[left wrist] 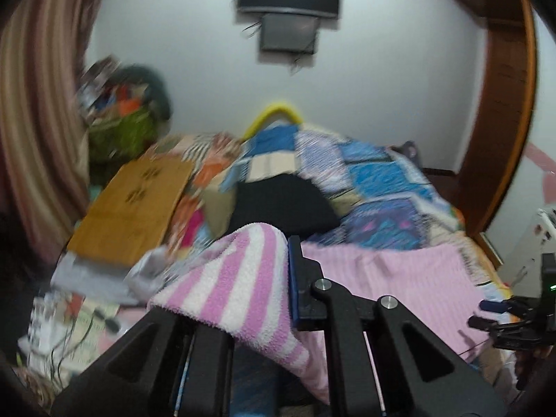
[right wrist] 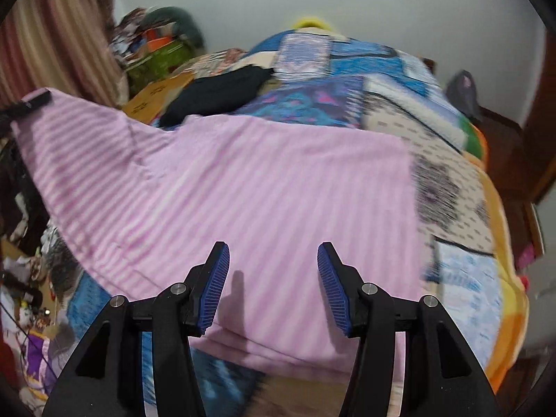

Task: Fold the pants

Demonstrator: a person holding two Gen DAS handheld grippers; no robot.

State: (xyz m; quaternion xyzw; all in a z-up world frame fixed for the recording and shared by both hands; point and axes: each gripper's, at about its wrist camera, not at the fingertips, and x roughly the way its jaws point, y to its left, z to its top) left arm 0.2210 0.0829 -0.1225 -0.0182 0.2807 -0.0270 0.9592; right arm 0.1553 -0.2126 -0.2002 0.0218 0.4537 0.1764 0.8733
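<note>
Our left tongs (left wrist: 264, 299) hold the pink striped pants (right wrist: 243, 187) lifted; right tongs (right wrist: 273, 286) gape wide above. We should carry the corner across evenly.

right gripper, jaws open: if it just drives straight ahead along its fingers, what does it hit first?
Most likely the pink striped pants. The right gripper is open just above the cloth, which fills the gap between its fingers and spreads ahead over the patchwork quilt. Depth is unclear, so a shallow pass might skim it.
</note>
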